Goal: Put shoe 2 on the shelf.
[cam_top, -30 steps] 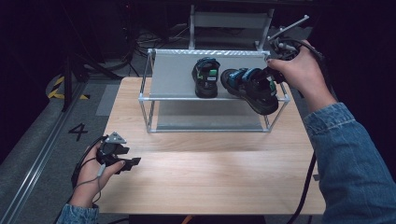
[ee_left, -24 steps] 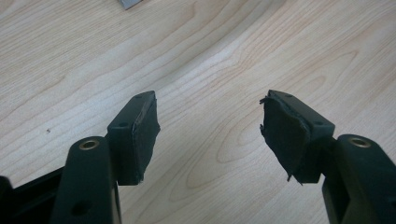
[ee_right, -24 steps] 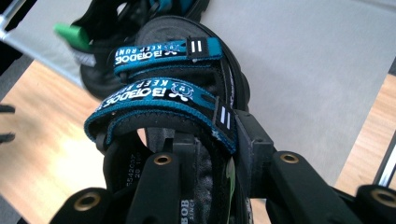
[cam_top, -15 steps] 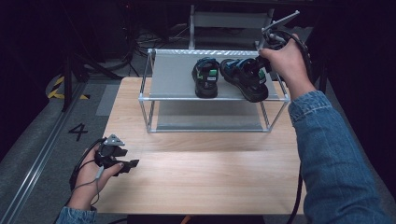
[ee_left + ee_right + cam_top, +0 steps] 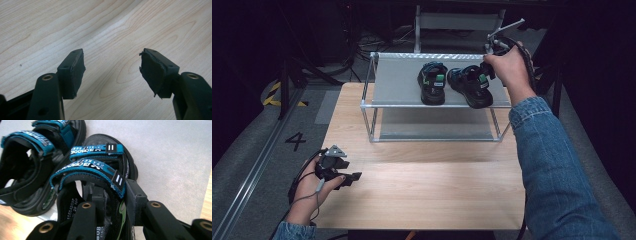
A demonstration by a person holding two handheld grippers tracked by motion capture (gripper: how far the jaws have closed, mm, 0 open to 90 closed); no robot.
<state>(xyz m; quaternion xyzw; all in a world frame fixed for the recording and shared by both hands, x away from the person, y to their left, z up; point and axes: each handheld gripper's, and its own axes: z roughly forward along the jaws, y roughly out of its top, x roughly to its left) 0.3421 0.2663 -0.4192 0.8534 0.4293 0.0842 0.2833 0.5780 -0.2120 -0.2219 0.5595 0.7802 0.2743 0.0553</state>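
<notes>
Wooden table [image 5: 427, 185] carrying a two-tier wire-framed shoe rack [image 5: 402, 80], which stands beyond both pairs of tongs. The upper shelf bears two black sandals with teal straps. The left sandal [image 5: 432, 82] rests flat, just beside the one in hand.

The right sandal [image 5: 472, 86] lies directly under the right gripper [image 5: 488, 70], its sole on or very near the grey shelf liner and its toe pointing away from the tongs, as the right gripper view shows. The right gripper's jaws are clamped on the side wall of the right sandal [image 5: 100, 182], one jaw inside the footbed and one outside, just behind the rear strap.

To set the shoe down well, judge that the sole should lie fully flat on the liner, parallel to its neighbour and clear of the shelf's front rail, before the jaws part. The inner jaw sits under the strap, so it should probably withdraw straight back and up to avoid dragging the sandal askew.

The left gripper [image 5: 343, 176] rests low over bare wood near the table's front left corner, well apart from the rack. Its jaws stand apart with nothing between the pads [image 5: 76, 72].
</notes>
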